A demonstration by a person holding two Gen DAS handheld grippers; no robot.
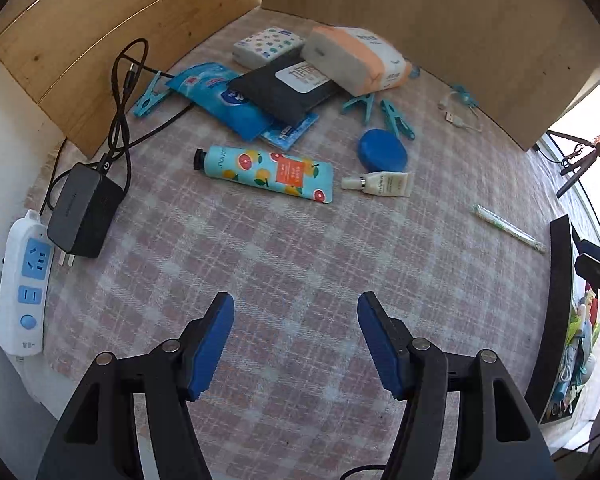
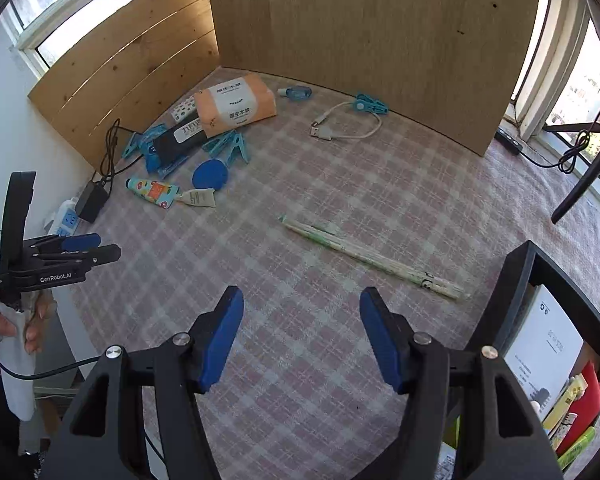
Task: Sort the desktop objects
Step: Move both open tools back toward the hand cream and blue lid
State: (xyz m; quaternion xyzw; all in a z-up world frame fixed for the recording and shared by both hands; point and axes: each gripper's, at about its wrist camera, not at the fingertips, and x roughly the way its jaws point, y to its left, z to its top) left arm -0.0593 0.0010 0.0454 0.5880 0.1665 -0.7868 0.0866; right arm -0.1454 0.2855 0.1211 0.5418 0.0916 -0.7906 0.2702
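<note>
Lying flat, a teal hand-cream tube [image 1: 268,174] printed with grapefruit slices

Daylight pours in from the blown-out white-framed windows [image 2: 80,12] up top and at right; my view's bright, colours a bit washed. Fisheye bends the pale wooden boards [image 1: 100,52], corners vignette black, slight blur.

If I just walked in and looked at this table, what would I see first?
Probably the colourful pile in the far corner by the wooden boards: an orange tissue pack lying on a black pouch and blue packets. In front of it lie a hand cream tube with fruit pictures and a round blue case. Nearer, wrapped chopsticks lie alone on the checked tablecloth, and both the left gripper and the right gripper hang open and empty above it.
</note>
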